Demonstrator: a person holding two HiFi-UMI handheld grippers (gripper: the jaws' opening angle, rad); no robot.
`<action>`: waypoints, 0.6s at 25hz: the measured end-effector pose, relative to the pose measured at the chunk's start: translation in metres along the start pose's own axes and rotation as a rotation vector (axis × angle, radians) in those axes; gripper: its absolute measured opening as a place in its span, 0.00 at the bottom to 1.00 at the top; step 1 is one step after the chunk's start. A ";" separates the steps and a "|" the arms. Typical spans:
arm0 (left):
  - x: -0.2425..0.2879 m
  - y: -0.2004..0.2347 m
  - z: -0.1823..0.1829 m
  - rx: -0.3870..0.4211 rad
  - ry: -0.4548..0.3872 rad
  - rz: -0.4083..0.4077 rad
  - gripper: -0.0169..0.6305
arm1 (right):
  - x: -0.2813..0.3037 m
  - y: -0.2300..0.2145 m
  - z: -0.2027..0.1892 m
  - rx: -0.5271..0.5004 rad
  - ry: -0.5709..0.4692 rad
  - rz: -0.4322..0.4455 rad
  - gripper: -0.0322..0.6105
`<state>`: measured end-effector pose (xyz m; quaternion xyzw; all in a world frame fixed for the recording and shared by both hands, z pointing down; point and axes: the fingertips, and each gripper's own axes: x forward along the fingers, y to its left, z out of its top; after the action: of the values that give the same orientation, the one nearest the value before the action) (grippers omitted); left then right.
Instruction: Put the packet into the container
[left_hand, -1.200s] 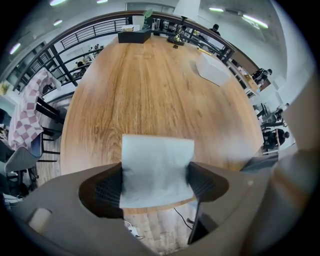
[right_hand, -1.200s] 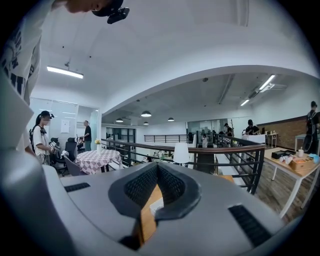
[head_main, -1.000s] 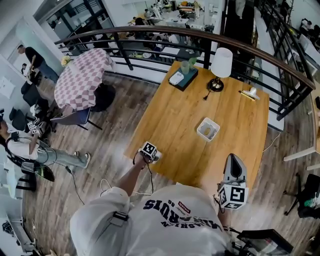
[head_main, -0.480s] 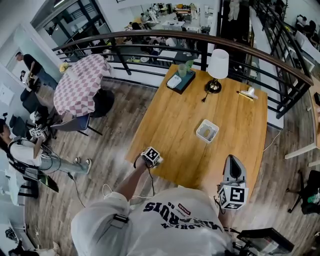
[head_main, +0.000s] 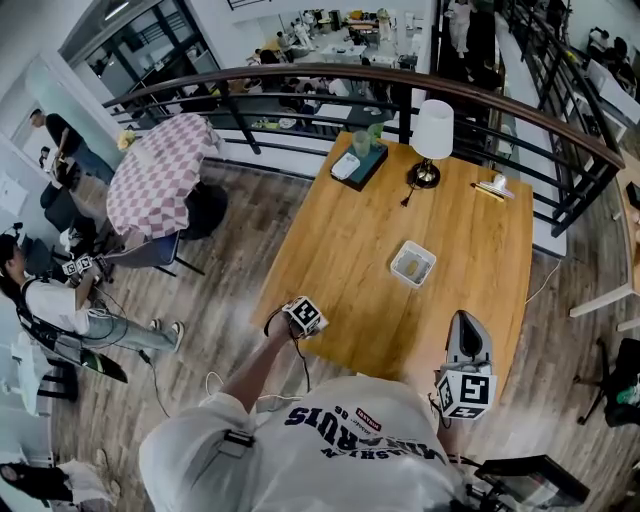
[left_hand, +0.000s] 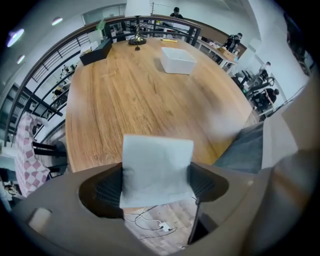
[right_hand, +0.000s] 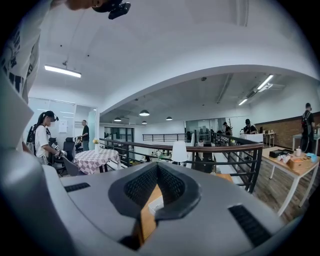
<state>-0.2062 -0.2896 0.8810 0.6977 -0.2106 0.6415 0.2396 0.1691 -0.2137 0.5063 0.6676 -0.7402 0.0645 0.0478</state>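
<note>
Transport is judged the step in hand: the packet (left_hand: 157, 160) is clamped in the left claw (left_hand: 156, 186), the container (left_hand: 177, 61) is seen well ahead of it on the table (left_hand: 120, 100) and is to be reached next, while the right claw (right_hand: 157, 170) is pressed together, empty.

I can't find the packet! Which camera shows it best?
The left gripper view: the pale packet fills the middle, pinched between the pads of the left gripper. In the head view that gripper covers the packet from above, at the near edge of the table. The right gripper view does not show it.
</note>
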 end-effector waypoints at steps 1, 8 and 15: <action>-0.009 -0.002 0.002 0.025 0.000 0.008 0.65 | 0.000 0.000 0.001 -0.001 -0.001 0.002 0.06; -0.084 -0.025 0.023 0.289 -0.004 0.096 0.65 | -0.001 -0.002 0.007 0.006 -0.003 0.018 0.06; -0.141 -0.061 0.029 0.757 0.023 0.111 0.65 | 0.005 0.003 0.012 0.001 -0.017 0.041 0.06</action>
<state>-0.1592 -0.2607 0.7353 0.7170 0.0066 0.6937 -0.0679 0.1662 -0.2203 0.4946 0.6527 -0.7542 0.0600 0.0399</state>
